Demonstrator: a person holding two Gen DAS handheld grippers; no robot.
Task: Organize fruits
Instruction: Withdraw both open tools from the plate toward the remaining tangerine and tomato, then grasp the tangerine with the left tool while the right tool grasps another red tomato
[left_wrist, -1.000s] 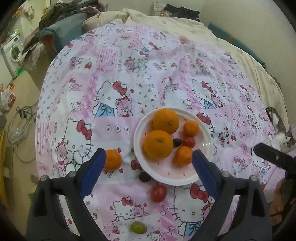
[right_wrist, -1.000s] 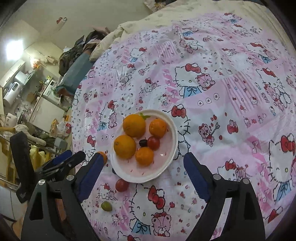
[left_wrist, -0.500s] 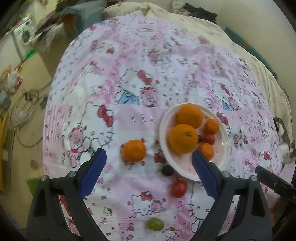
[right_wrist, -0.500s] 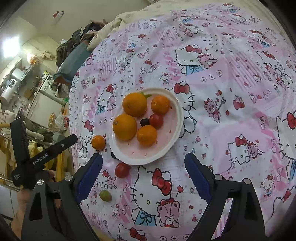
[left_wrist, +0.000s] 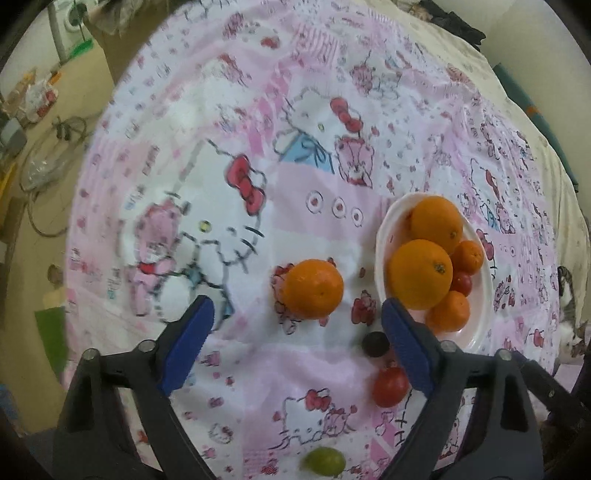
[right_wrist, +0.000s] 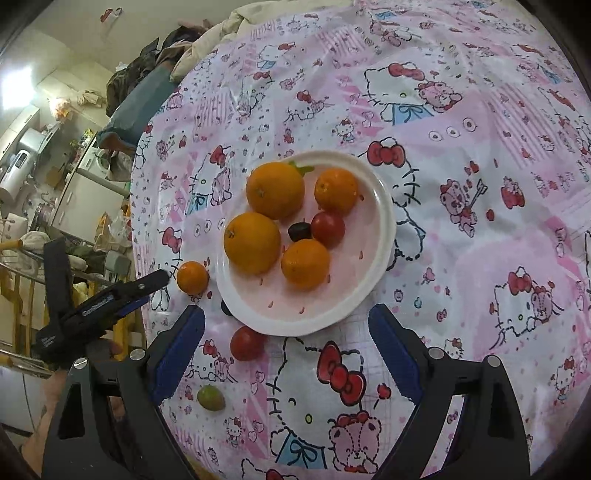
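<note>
A loose tangerine (left_wrist: 313, 288) lies on the pink cartoon-cat tablecloth, left of a white plate (left_wrist: 380, 236). My left gripper (left_wrist: 295, 309) points down over it. Its jaws are closing, with the tangerine just ahead between the blue pads, which do not touch it. The plate (right_wrist: 384, 206) holds two big oranges (right_wrist: 275, 190), two tangerines (right_wrist: 304, 262), a red tomato (right_wrist: 328, 229) and a dark grape (right_wrist: 299, 230). Above the plate's near rim hangs my right gripper (right_wrist: 286, 314), open and empty. Off the plate lie a tomato (right_wrist: 246, 342), a green fruit (right_wrist: 210, 397) and a dark grape (left_wrist: 375, 343).
The round table's edge (left_wrist: 85, 229) drops to a floor with cables on the left. A cat (left_wrist: 569, 314) sits at the right edge. Clothes and bedding (right_wrist: 147, 74) are piled behind the table. A person's hand (right_wrist: 55, 387) holds the left gripper.
The left gripper has sunk and swung left, so the loose tangerine now sits centred between its fingers and the plate lies to the right. The right gripper has come down closer to the plate.
</note>
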